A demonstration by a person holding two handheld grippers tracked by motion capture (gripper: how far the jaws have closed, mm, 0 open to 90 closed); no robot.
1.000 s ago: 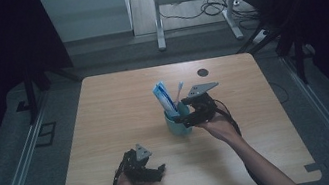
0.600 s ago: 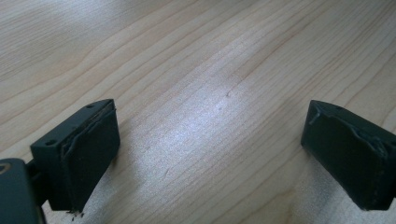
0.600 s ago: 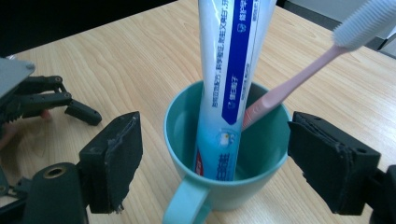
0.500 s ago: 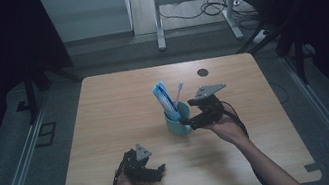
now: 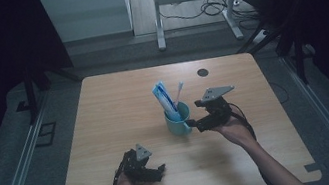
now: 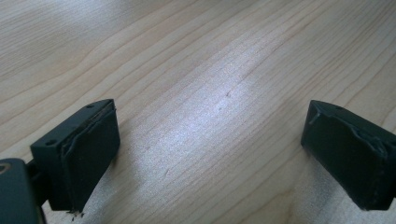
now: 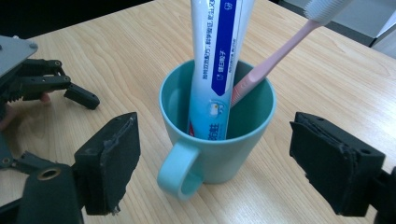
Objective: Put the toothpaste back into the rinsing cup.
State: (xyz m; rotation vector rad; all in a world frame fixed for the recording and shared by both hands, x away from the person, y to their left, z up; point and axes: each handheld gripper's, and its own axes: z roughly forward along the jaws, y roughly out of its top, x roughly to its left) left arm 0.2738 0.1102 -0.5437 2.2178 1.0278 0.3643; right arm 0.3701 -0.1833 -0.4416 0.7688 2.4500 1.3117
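Observation:
A teal cup (image 5: 178,120) with a handle stands in the middle of the wooden table (image 5: 104,107). In it lean a blue and white toothpaste tube (image 5: 164,100) and a pink toothbrush (image 5: 178,91). My right gripper (image 5: 195,115) is just right of the cup, open and holding nothing. In the right gripper view the cup (image 7: 243,140), the tube (image 7: 219,60) and the toothbrush (image 7: 275,53) sit between and beyond the wide-apart jaws of the right gripper (image 7: 222,144). My left gripper (image 5: 160,171) rests near the front edge, open over bare wood (image 6: 210,154).
A small dark round disc (image 5: 202,72) lies near the table's far edge. The left gripper (image 7: 46,86) also appears at the left of the right gripper view. Metal desk legs and cables (image 5: 199,10) stand on the floor beyond the table.
My right gripper has drawn back slightly to the right, away from the cup. The cup, its contents and the left gripper have stayed put.

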